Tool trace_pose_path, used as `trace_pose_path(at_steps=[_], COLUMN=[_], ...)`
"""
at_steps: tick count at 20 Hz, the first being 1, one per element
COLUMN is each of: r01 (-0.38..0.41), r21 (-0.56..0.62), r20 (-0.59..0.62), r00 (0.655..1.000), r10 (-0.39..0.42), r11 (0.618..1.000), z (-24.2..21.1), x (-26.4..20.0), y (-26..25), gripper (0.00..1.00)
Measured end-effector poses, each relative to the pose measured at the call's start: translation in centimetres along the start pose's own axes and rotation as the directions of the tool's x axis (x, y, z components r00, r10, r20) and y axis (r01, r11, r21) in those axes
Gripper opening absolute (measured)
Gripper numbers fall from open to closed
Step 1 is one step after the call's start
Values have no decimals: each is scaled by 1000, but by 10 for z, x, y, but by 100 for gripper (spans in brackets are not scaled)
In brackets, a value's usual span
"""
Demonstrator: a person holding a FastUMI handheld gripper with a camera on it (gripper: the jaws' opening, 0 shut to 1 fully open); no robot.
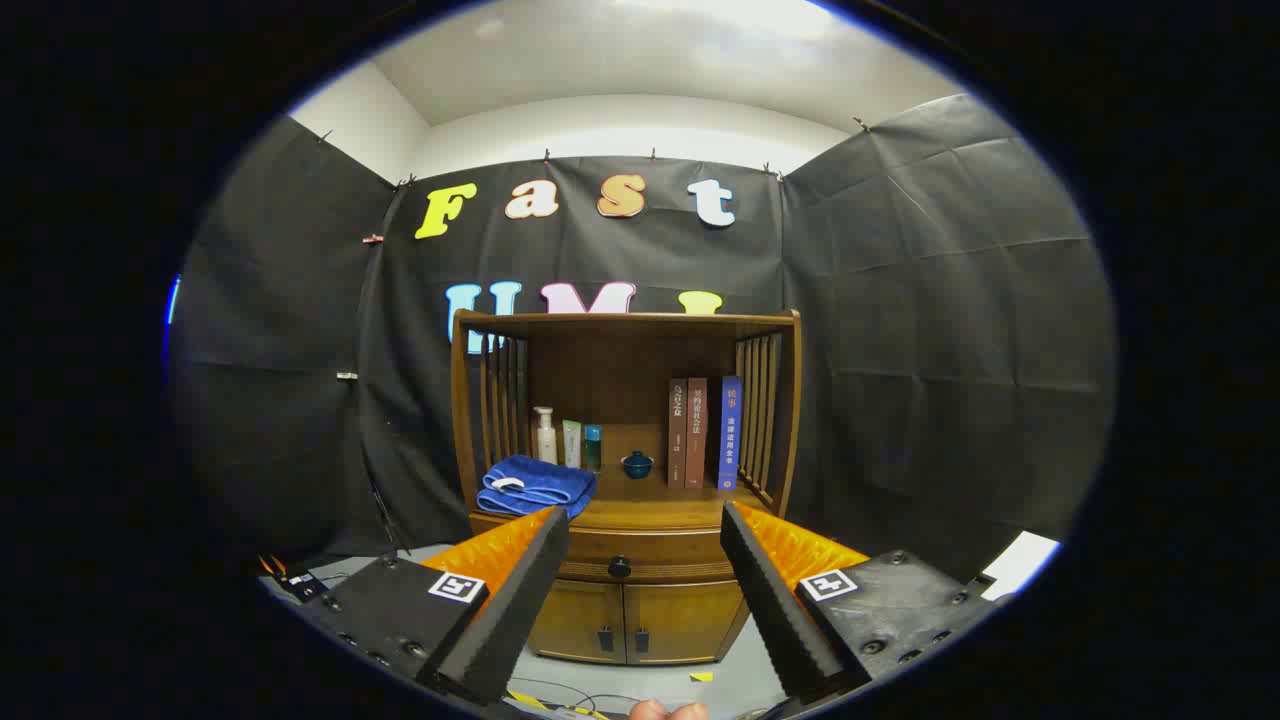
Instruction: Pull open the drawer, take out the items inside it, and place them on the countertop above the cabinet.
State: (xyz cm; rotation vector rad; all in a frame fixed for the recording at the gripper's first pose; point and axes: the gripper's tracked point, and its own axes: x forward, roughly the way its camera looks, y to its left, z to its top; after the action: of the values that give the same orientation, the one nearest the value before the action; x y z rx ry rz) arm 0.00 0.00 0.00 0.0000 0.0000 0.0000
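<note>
A wooden cabinet [625, 440] stands ahead against the booth wall. Its drawer [650, 556] sits shut under the countertop [650, 512], with a dark round knob [619, 567] at its middle. My gripper [645, 530] is open, some way in front of the cabinet, and the knob shows in the gap between the two fingers. Nothing is held. What lies inside the drawer is hidden.
On the countertop lie a folded blue towel [532, 484], several bottles [566, 440], a small dark lidded cup [637, 464] and three upright books [704, 432]. Two lower doors [630, 620] are shut. Cables and yellow scraps lie on the floor. Fingertips of a person's hand [668, 711] show below the fingers.
</note>
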Motion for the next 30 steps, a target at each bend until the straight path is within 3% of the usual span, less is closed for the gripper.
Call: trace_pose_path(at_steps=[30], r01=[19], r21=[9], r20=[-8], r00=[1000], r10=[-19], r11=[1000], z=[-3], x=[-7], y=[4], gripper=[99])
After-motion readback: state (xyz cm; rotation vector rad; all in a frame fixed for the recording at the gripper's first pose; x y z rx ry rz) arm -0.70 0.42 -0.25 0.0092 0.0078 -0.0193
